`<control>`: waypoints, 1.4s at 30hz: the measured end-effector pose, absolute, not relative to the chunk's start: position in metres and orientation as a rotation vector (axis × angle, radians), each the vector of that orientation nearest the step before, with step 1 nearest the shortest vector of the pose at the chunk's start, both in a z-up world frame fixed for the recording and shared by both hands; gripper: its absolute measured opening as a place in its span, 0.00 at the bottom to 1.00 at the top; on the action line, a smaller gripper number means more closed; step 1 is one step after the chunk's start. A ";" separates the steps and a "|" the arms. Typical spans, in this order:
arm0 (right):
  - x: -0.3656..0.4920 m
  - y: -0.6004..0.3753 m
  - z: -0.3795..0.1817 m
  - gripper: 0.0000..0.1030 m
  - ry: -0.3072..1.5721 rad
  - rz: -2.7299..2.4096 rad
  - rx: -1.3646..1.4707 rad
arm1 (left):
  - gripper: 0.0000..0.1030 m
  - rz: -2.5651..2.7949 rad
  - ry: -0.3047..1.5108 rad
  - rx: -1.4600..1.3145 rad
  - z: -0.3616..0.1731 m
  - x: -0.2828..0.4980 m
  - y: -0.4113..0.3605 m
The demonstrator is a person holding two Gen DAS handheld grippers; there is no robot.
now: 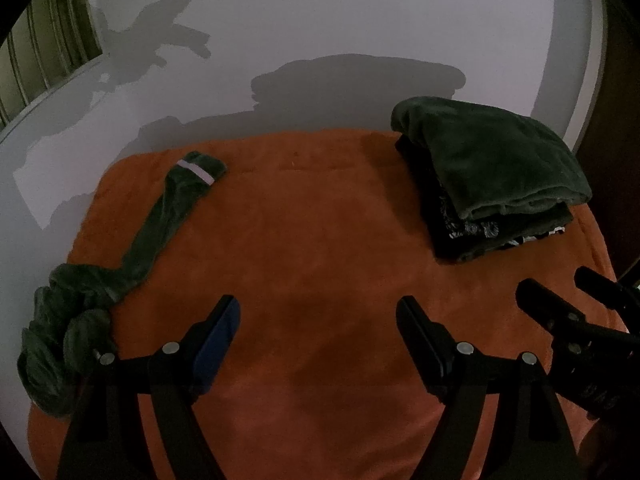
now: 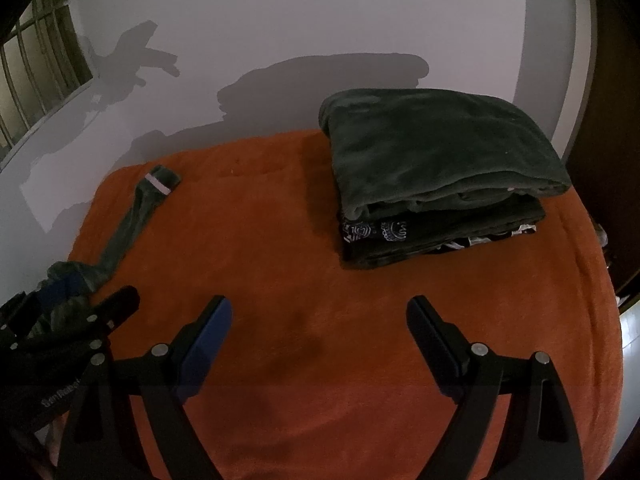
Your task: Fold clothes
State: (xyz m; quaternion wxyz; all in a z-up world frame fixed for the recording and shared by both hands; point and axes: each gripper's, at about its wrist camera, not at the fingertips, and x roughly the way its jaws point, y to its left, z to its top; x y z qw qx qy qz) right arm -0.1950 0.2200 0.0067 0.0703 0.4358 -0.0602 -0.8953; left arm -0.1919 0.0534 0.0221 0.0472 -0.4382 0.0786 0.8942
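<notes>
A crumpled dark green garment (image 1: 120,264) lies along the left side of the orange blanket (image 1: 304,240), one sleeve with a white cuff stripe stretched toward the back; it also shows at the left in the right wrist view, garment (image 2: 128,220). A stack of folded clothes (image 1: 488,176) with a dark green piece on top sits at the back right, stack (image 2: 436,168). My left gripper (image 1: 318,312) hovers open over bare blanket, nothing between its fingers. My right gripper (image 2: 320,312) is open too, empty, and its black fingers (image 1: 552,308) show at the right edge of the left wrist view.
The orange blanket (image 2: 280,272) covers a raised surface set against a pale wall (image 1: 320,20). A barred window (image 1: 44,56) is at the upper left. Dark furniture (image 2: 600,160) stands to the right of the blanket. The room is dim, with gripper shadows cast on the wall.
</notes>
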 end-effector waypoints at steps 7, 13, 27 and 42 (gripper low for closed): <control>-0.195 0.214 0.012 0.86 -0.202 -2.682 1.302 | 0.79 2.736 0.232 -1.338 0.024 -0.190 0.051; -0.194 0.208 0.014 0.86 -0.187 -2.683 1.298 | 0.81 2.748 0.226 -1.333 0.024 -0.190 0.049; -0.193 0.210 0.018 0.86 -0.194 -2.687 1.305 | 0.82 2.736 0.169 -1.330 0.031 -0.186 0.044; -0.189 0.213 0.019 0.86 -0.185 -2.695 1.309 | 0.82 2.714 0.121 -1.330 0.034 -0.184 0.045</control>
